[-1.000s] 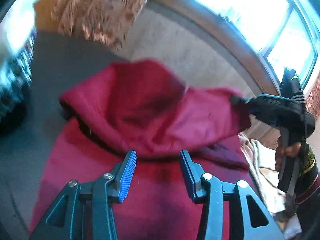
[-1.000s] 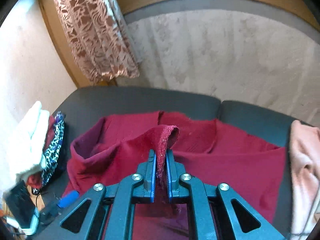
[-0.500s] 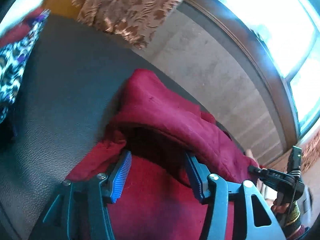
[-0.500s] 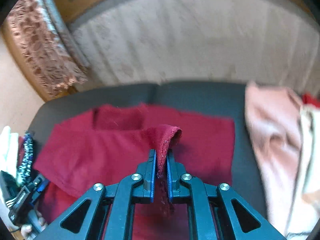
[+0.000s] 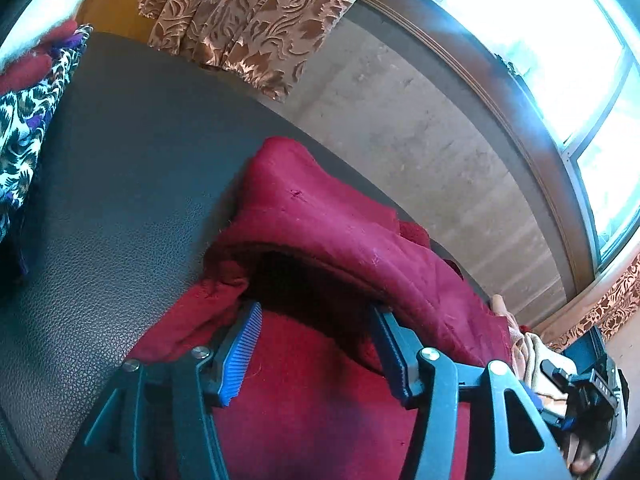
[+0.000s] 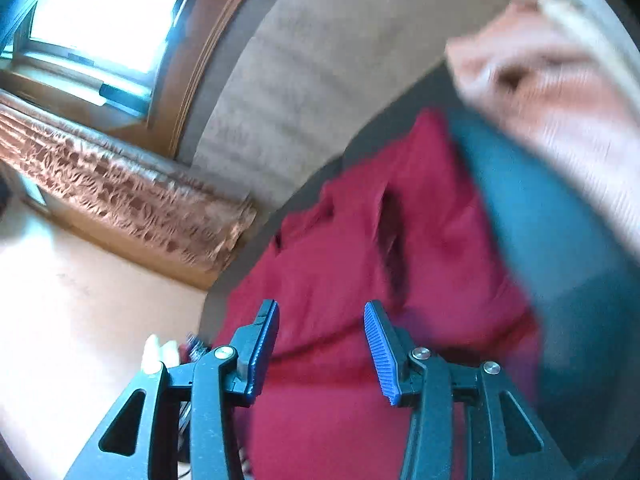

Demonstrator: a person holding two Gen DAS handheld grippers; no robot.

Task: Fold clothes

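Note:
A dark red garment [image 5: 328, 240] lies on the dark grey sofa seat [image 5: 120, 184], with a folded-over layer bulging above the lower layer. My left gripper [image 5: 316, 316] is open, its blue-padded fingers [image 5: 244, 344] resting on the lower layer just under the raised fold, holding nothing. In the right wrist view the same red garment [image 6: 360, 248] lies flat and blurred below my right gripper [image 6: 320, 316], which is open and empty above it. The right gripper also shows at the lower right of the left wrist view [image 5: 588, 396].
A leopard-print and red pile of clothes [image 5: 24, 112] sits at the sofa's left end. Pink and cream clothes [image 6: 560, 80] lie at the right end. A patterned brown curtain [image 5: 248, 12], a bare wall [image 5: 400, 128] and a bright window [image 5: 540, 28] stand behind.
My right gripper has opened and let go of the red garment's edge, then swung away, blurring its view. My left gripper has pushed in lower under the fold, still open.

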